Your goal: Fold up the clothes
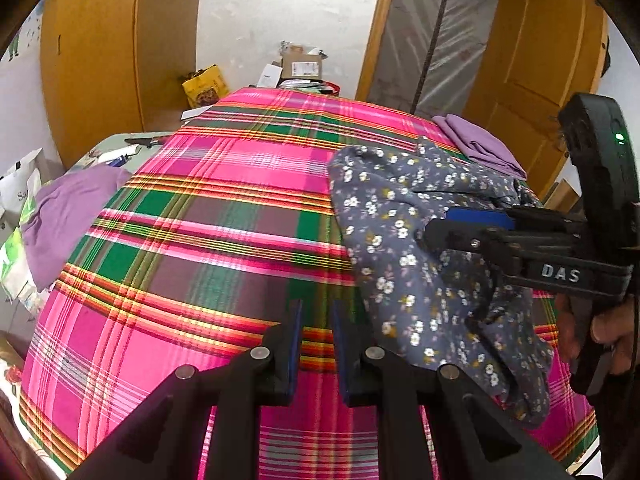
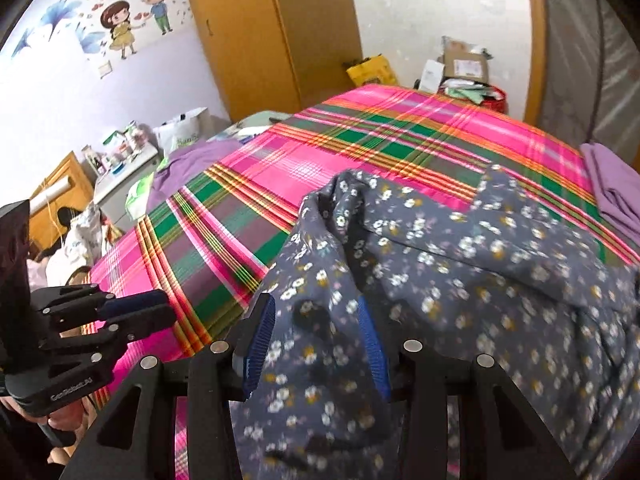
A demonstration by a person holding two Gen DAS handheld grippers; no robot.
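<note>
Because the floral garment [image 2: 460,264] lay crumpled on the plaid bed [image 1: 200,240], limp and light, an edge or hem suited grasping; right tongs [image 2: 316,344] stood apart astride a fold, left tongs [image 1: 316,356] apart, empty.

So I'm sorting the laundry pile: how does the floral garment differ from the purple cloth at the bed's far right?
The floral garment is grey-blue with small flowers and lies crumpled; the purple cloth is plain and folded flat. Both rest on the plaid bedspread.
</note>
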